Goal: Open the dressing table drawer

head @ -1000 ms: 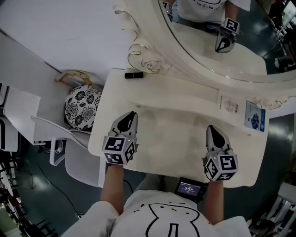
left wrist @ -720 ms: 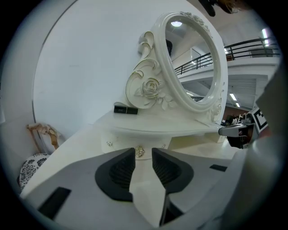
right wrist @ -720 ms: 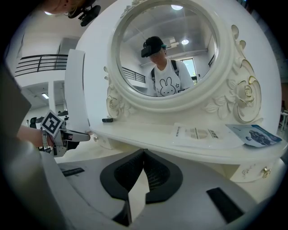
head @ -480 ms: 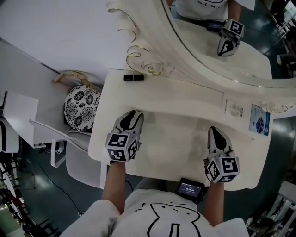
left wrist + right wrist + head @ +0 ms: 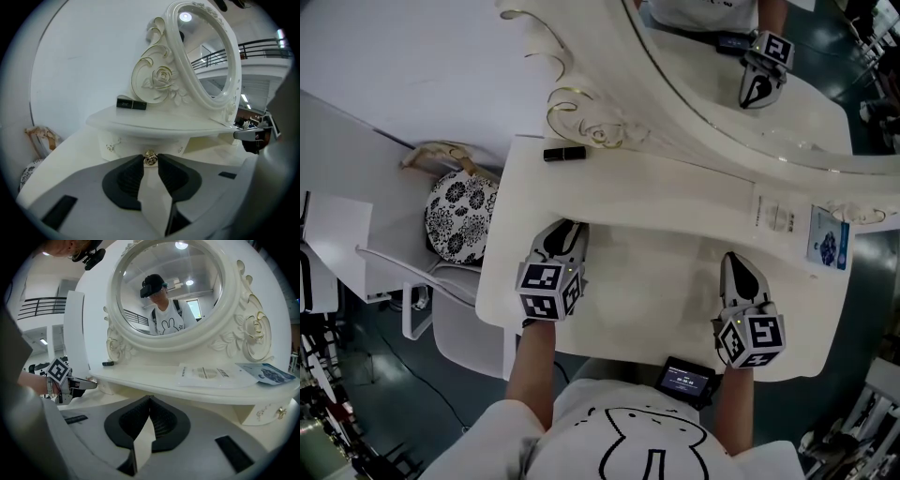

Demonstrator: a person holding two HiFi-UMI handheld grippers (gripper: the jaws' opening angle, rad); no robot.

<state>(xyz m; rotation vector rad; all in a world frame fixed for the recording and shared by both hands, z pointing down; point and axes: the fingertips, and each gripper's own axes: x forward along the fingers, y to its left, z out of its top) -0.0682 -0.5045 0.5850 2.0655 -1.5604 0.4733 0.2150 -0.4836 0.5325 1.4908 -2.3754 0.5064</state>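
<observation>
Left tongs closing, gold knob of drawer between tips; right tongs tips together, empty; drawer contents unseen.

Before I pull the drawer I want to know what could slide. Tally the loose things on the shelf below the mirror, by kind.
Black tube: 1
White leaflet: 1
Blue card: 1
Total: 3
</observation>
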